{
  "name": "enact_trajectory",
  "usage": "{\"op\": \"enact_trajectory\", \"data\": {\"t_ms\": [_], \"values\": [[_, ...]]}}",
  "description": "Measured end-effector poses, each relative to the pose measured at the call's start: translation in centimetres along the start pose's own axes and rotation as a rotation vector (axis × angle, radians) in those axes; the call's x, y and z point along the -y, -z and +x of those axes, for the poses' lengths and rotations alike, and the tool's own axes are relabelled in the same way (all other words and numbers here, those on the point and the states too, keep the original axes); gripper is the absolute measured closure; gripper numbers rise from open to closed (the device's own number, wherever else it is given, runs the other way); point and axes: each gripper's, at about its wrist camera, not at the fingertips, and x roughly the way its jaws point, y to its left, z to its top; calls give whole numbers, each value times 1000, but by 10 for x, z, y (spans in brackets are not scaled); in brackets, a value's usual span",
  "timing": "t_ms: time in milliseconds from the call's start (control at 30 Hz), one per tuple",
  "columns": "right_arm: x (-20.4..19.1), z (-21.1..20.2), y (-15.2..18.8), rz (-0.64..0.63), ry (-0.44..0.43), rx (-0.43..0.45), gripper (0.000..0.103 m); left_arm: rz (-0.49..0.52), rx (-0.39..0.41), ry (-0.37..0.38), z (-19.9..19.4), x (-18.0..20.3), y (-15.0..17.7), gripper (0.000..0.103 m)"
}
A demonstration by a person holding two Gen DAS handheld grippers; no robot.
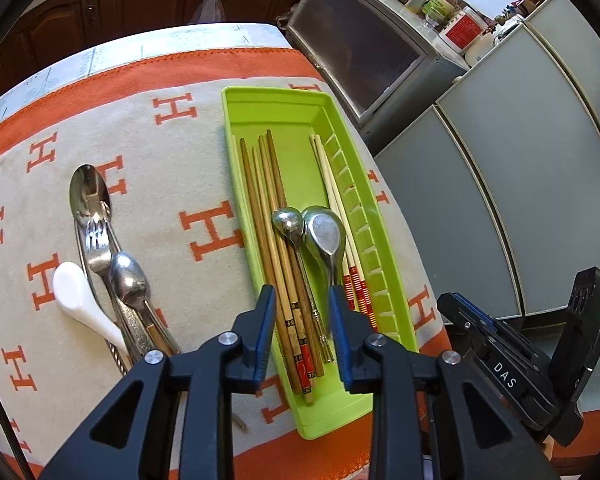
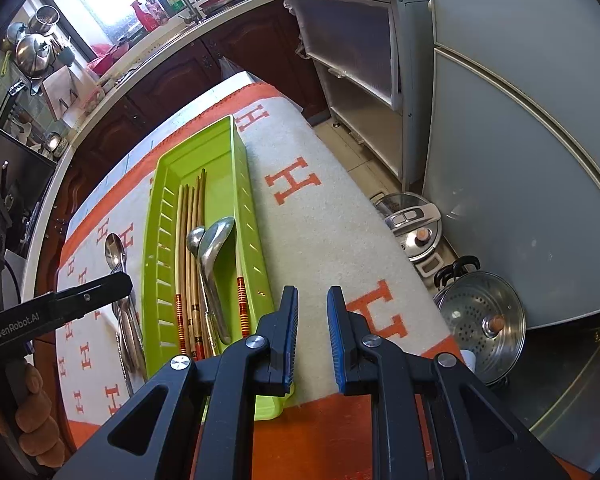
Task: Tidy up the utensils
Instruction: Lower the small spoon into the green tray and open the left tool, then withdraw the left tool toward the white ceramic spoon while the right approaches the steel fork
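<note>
Left wrist view: my bench wears a cream cloth with orange border and repeated orange "H" letters. Grey cabinets crowd its right side. On the floor in the right wrist view, a pressure cooker and a steamer pot.

Green tray lies lengthwise on the cloth, holding wooden chopsticks and two metal spoons. Loose utensils and a white spoon lie well left of it.

My left tongs hang spread over the tray's near end, pinching nothing. Right tongs spread too, just right of the tray. Readable: "DAS", "GenRobot.AI".
</note>
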Motion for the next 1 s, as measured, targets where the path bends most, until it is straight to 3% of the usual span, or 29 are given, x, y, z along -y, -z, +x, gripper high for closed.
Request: {"op": "enact_trajectory", "data": {"t_ms": [133, 400, 500, 833, 1000], "values": [[-3, 0, 1, -7, -2, -4, 88, -13, 20, -15, -8, -7, 7, 59], [-18, 4, 6, -40, -9, -16, 88, -81, 42, -90, -22, -43, 26, 53], [-27, 6, 8, -63, -14, -21, 88, -100, 87, -154, -35, -59, 36, 47], [-64, 10, 15, -144, -29, -33, 88, -118, 210, -334, -79, -102, 65, 42], [-88, 5, 16, -209, -48, -34, 88, -121, 235, -359, -91, -111, 72, 37]]}}
